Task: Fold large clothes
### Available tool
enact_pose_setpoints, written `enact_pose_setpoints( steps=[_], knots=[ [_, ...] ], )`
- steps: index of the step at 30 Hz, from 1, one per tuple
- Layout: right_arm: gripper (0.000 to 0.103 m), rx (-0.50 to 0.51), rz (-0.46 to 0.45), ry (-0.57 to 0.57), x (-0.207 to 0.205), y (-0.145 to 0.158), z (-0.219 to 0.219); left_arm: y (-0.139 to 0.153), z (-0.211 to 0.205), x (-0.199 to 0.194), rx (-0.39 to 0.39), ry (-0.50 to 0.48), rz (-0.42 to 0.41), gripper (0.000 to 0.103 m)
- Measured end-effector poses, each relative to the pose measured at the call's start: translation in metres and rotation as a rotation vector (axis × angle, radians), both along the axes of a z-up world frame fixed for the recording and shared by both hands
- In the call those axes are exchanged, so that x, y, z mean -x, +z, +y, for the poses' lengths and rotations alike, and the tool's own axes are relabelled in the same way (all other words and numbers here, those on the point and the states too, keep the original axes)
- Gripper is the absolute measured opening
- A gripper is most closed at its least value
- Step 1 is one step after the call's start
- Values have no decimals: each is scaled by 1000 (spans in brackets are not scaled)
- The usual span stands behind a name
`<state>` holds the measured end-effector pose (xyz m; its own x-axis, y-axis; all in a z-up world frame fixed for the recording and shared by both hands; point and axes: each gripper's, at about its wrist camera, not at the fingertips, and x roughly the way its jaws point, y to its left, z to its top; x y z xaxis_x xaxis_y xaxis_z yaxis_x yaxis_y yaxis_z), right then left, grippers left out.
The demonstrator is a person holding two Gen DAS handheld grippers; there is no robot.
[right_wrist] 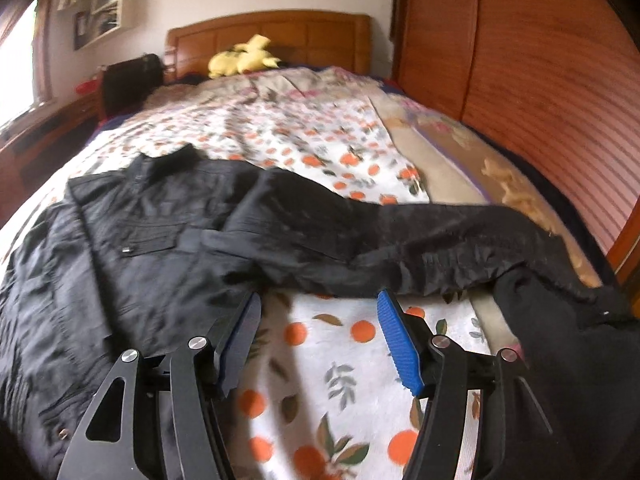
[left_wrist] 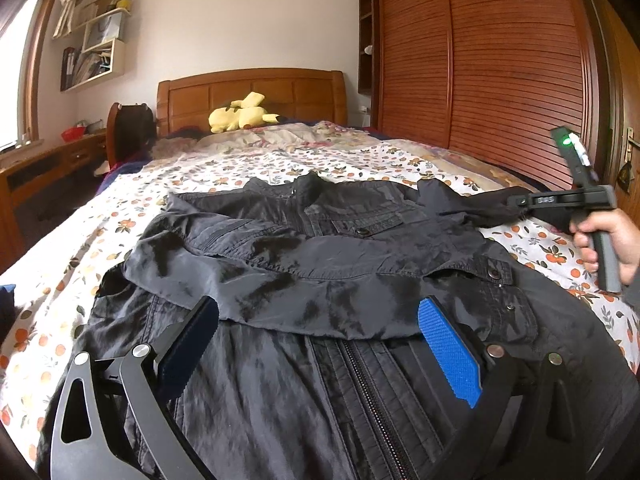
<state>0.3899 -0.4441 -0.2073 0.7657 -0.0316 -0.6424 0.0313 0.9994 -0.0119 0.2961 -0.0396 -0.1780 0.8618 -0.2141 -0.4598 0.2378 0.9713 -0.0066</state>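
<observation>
A black zip jacket [left_wrist: 320, 240] lies spread on the bed's flower-print sheet [left_wrist: 224, 168], collar toward the headboard. One sleeve is folded across its chest. The other sleeve [right_wrist: 420, 236] stretches out to the right. My left gripper [left_wrist: 320, 308] hovers open over the jacket's lower front, its blue pads [left_wrist: 448, 352] wide apart above the zip, pinching nothing. My right gripper [right_wrist: 320, 298] is open over bare sheet, and the outstretched sleeve lies just past its fingertips. In the left wrist view a hand holds the right gripper [left_wrist: 518, 202] at that sleeve's end.
A yellow plush toy [left_wrist: 240, 114] rests by the wooden headboard [left_wrist: 252, 92]. Slatted wardrobe doors [left_wrist: 500, 72] run close along the bed's right side. A desk [left_wrist: 48, 168] and a dark chair [left_wrist: 130, 128] stand left, under wall shelves [left_wrist: 96, 44].
</observation>
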Motion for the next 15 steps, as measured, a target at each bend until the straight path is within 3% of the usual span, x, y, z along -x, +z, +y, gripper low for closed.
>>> enact_pose_setpoints(
  steps=[4,15],
  knots=[
    [68,-33,39,-70,-24,-16,-21,0,0,0,1,-2,-2,101],
    [68,-216,112,-217,-53,-41,-67,1,1,1,10,-14,-2,101]
  ],
)
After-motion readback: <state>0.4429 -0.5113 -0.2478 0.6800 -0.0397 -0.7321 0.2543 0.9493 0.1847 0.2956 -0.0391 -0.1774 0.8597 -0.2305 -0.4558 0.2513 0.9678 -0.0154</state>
